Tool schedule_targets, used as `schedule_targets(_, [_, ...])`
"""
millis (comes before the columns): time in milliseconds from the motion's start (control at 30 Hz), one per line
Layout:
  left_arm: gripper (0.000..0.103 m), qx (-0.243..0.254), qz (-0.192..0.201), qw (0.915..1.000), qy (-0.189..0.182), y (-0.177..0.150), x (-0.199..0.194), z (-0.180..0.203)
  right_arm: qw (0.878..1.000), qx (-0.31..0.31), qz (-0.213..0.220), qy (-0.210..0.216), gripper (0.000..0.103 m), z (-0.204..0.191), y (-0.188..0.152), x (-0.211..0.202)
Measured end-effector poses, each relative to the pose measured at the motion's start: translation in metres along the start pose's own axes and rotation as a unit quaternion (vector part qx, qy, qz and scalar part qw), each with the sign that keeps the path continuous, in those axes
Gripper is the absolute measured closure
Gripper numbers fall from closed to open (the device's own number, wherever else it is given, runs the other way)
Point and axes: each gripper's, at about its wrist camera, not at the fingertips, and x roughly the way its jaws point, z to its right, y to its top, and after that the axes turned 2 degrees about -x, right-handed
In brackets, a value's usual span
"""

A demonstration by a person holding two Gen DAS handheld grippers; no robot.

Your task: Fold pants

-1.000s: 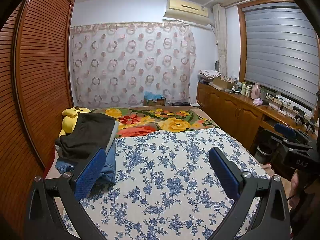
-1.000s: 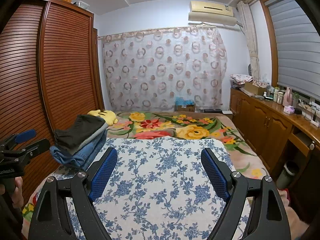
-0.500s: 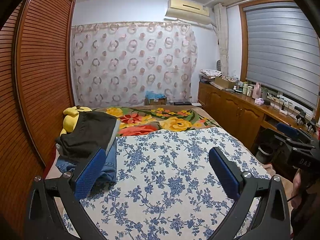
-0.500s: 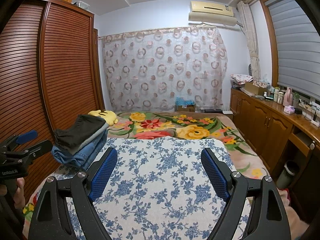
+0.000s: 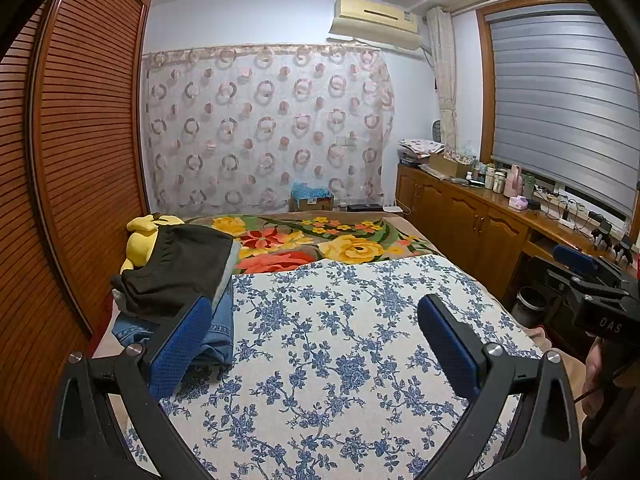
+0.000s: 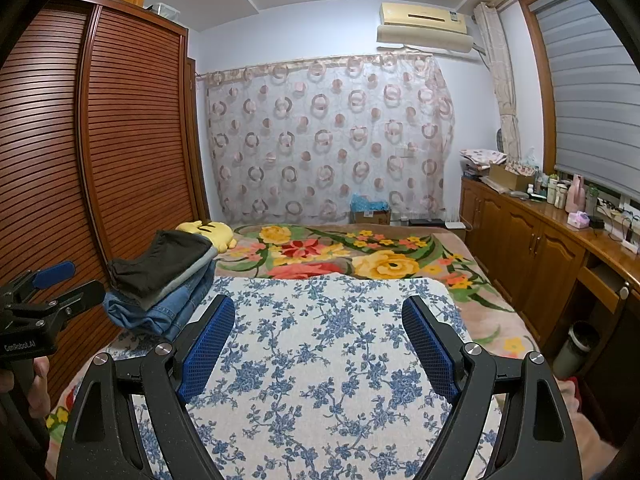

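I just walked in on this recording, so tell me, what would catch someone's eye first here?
Probably the blue floral cloth spread over the near part of the bed, with both open grippers, left and right, hovering above it and holding nothing. Next, the pile of folded pants, dark pairs on top of jeans, by the wardrobe side of the bed, and the bright flowered blanket beyond the cloth.
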Motion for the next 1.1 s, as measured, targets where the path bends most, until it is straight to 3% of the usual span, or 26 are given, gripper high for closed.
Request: schedule_targets(1100, [0.000, 0.000, 0.000, 1.0000, 0.001, -0.0007, 0.0000, -0.0006, 1.000, -0.001, 0.003, 0.003, 0.016, 0.0051, -0.0002, 0.0002])
